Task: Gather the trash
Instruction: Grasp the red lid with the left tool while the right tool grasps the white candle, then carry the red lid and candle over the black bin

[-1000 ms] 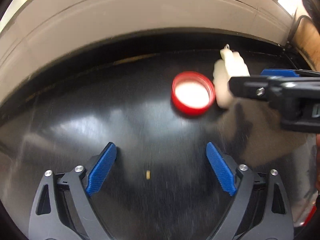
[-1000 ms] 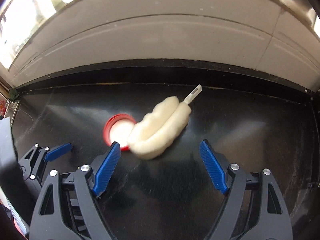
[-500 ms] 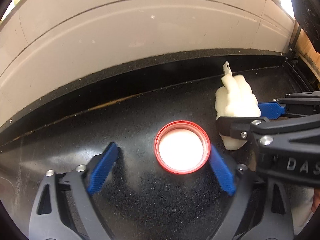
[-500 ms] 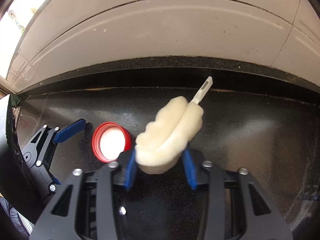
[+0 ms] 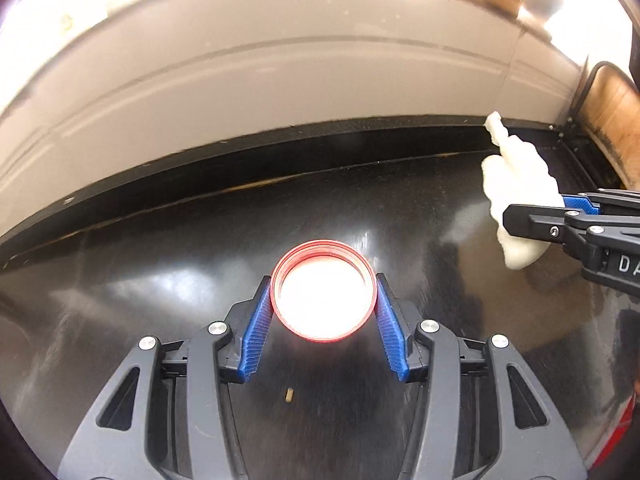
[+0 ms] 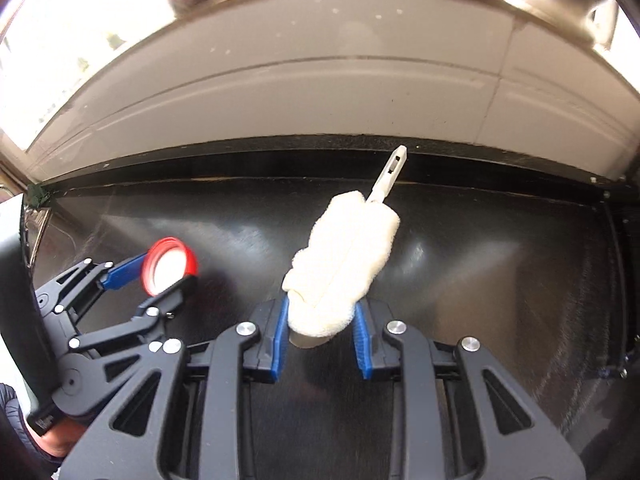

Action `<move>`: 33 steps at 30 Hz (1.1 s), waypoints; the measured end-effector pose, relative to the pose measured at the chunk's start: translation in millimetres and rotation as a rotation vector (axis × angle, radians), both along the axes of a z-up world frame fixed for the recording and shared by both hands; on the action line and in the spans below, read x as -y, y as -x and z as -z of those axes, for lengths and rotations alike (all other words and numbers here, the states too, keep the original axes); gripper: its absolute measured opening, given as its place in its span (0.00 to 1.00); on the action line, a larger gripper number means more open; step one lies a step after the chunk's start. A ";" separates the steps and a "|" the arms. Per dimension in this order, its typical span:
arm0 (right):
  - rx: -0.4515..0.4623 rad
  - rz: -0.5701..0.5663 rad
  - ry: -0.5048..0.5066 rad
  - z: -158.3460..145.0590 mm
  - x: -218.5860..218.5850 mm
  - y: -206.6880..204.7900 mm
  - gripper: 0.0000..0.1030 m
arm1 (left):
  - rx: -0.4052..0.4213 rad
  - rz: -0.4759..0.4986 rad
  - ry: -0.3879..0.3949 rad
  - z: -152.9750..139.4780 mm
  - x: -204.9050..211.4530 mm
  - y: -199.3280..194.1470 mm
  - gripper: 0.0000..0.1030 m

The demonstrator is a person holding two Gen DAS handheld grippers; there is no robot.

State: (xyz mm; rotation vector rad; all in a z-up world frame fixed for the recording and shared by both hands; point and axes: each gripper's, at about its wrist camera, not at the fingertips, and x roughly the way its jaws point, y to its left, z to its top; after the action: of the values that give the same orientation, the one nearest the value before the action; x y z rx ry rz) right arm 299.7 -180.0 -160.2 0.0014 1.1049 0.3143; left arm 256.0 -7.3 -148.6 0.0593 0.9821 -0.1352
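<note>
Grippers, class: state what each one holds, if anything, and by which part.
Left gripper: red lid, pinched across its rim. Right gripper: fluffy white duster head, clamped at its lower end, plastic stem pointing away.

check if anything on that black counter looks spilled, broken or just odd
Only one stray bit: a small tan crumb lies loose on the black counter, beneath the left tool. Nothing looks spilled or broken. The red lid sits gripped in the left tool, and the fluffy cream duster head in the right tool.
</note>
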 end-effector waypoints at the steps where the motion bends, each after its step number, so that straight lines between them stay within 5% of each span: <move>1: 0.008 -0.006 0.000 -4.4 0.4 8.8 0.27 | 0.008 -0.008 -0.004 -7.6 -2.3 11.6 0.47; 15: 0.044 -0.080 0.007 -18.2 4.9 136.6 0.27 | -0.009 -0.067 0.008 -27.7 0.2 141.3 0.47; 26: 0.073 -0.097 0.007 -31.5 4.9 156.6 0.27 | 0.030 -0.080 -0.005 -36.0 2.5 168.2 0.47; 33: 0.094 -0.229 0.008 -42.1 -40.2 156.6 0.27 | 0.062 -0.199 -0.013 -49.7 -35.0 193.7 0.47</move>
State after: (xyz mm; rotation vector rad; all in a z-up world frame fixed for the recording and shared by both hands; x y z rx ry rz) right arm 143.1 -139.8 -118.1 -0.1471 1.0138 0.5102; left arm 62.3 27.7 -98.8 -0.0220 0.9220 0.0556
